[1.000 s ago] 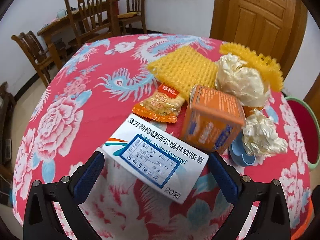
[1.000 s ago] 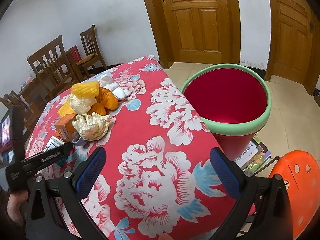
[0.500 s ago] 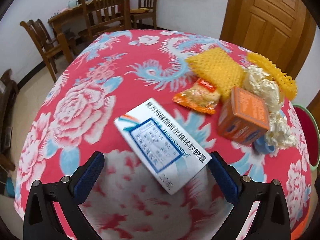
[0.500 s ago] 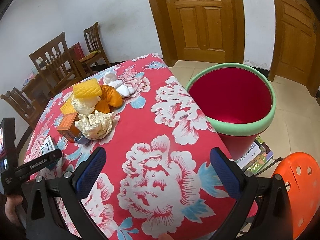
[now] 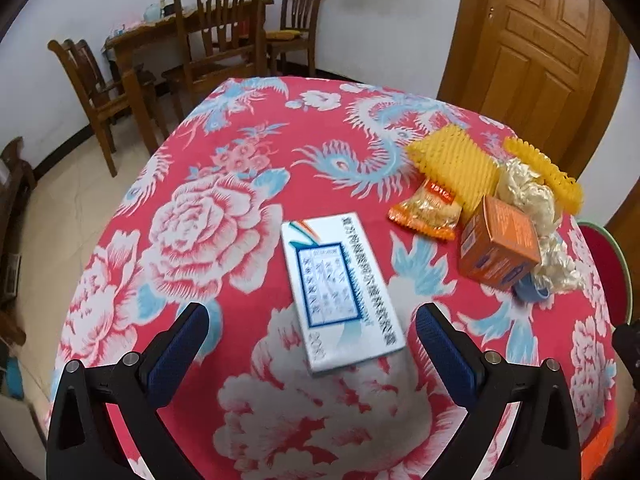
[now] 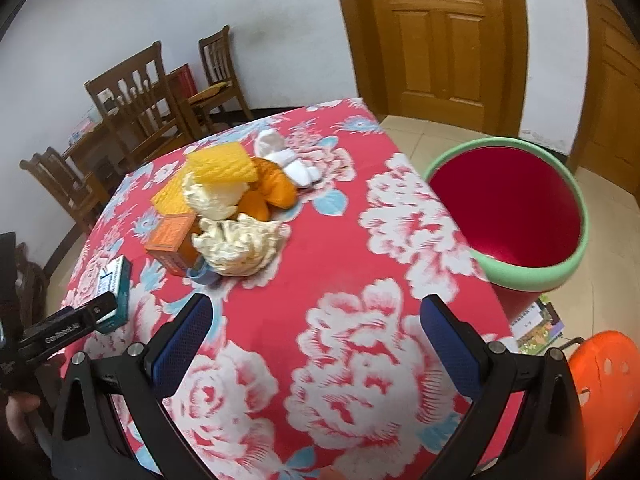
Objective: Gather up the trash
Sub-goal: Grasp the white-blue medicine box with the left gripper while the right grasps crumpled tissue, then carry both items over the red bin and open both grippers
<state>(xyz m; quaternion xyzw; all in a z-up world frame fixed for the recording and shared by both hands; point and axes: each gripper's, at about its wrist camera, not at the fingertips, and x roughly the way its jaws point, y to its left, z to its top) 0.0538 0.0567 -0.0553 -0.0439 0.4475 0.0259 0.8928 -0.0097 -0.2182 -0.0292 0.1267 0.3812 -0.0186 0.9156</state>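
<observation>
Left tool (image 5: pixel 312 336), apart: white medicine box (image 5: pixel 340 292), print blurred. Right tool (image 6: pixel 316 334), apart; bin (image 6: pixel 532 272) base hidden by tabletop (image 6: pixel 340 280) edge.

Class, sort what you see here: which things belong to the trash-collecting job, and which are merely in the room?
Part of the job:
white medicine box
orange carton
snack wrapper
yellow foam net
crumpled paper
red bin
left gripper
right gripper

Merely in the room:
wooden chairs
door
orange stool
</observation>
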